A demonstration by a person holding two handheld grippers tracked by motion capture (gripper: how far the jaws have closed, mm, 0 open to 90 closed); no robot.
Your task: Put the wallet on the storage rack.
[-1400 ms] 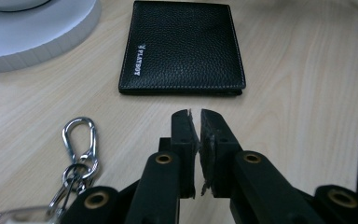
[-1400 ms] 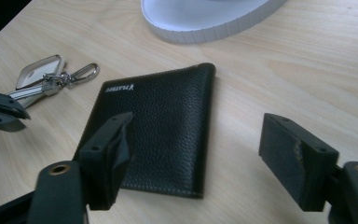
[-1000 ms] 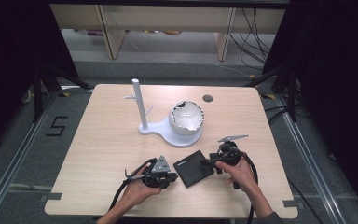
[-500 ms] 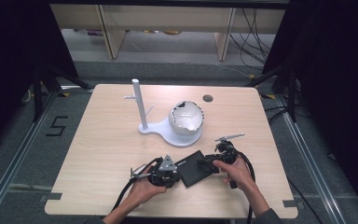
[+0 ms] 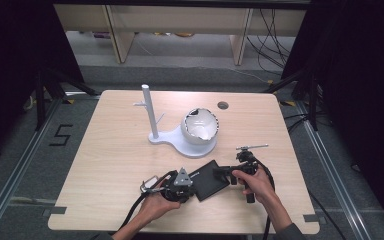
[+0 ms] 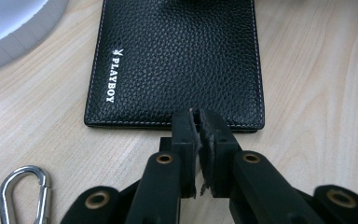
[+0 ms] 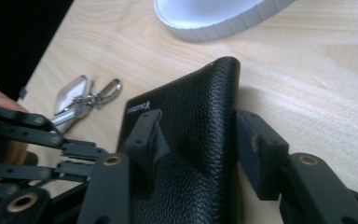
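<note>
Right tool straddles the black leather wallet, jaws apart; left tool, jaws together, meets its edge; closing likely comes next.

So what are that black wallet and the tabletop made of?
The wallet looks like black leather or an imitation of it: pebbled grain, stitched edges, a printed white logo. The table looks like pale wood or wood-look laminate: matte, with visible grain lines.
</note>
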